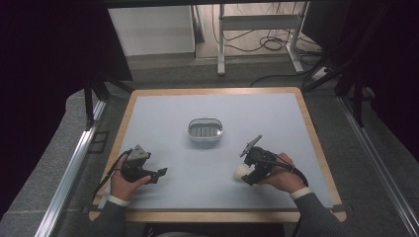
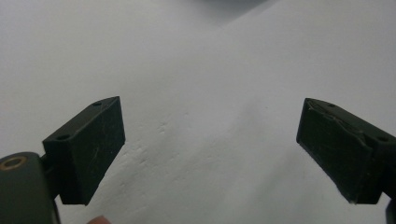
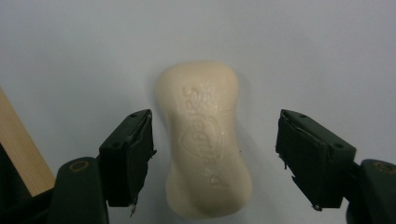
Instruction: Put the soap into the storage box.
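Soap (image 3: 207,142) lies flat on the mat (image 1: 197,168), cream bar w/ embossed lettering up, long axis running between the jaws of the right gripper (image 3: 217,154). Jaws spread wide, one on each side of the bar; left one just beside the soap's edge, right one w/ a clear gap. Nothing gripped. In the high view the soap (image 1: 241,172) sits right under the right gripper (image 1: 249,174), near side of the dish (image 1: 205,131) and to its right, apart from it. Dish is oval, metal, slotted floor, mid-mat. Left gripper (image 2: 210,149) also wide open, holds nothing, bare mat between its pads; in the high view left gripper (image 1: 160,174) rests near & left of the dish, well apart from the soap.
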Demonstrator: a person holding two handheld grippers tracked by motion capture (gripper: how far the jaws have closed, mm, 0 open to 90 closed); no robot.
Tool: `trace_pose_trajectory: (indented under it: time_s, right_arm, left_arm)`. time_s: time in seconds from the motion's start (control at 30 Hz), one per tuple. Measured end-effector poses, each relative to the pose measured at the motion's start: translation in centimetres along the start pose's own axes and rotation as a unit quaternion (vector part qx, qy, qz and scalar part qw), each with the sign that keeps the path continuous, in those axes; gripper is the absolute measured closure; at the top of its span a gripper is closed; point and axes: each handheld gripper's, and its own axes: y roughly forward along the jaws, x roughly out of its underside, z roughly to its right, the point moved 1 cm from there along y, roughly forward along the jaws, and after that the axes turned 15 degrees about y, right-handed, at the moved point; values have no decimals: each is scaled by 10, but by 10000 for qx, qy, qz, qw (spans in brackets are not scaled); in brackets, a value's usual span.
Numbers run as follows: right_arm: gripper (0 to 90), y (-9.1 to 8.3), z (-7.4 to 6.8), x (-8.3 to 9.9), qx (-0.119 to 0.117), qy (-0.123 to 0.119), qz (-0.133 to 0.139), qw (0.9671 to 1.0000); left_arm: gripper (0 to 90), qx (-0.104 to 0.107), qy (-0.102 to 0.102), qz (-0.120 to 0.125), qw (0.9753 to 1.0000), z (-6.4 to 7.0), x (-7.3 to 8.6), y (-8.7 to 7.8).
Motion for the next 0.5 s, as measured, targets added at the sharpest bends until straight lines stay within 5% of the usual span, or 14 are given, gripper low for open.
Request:
trace_pose_trajectory:
  time_s: [0.5]
  right_arm:
    - [394,21,0,-1,-76,-5,-505,9987]
  left_arm:
    - [83,-23,-4,-16,10000,0,1,0]
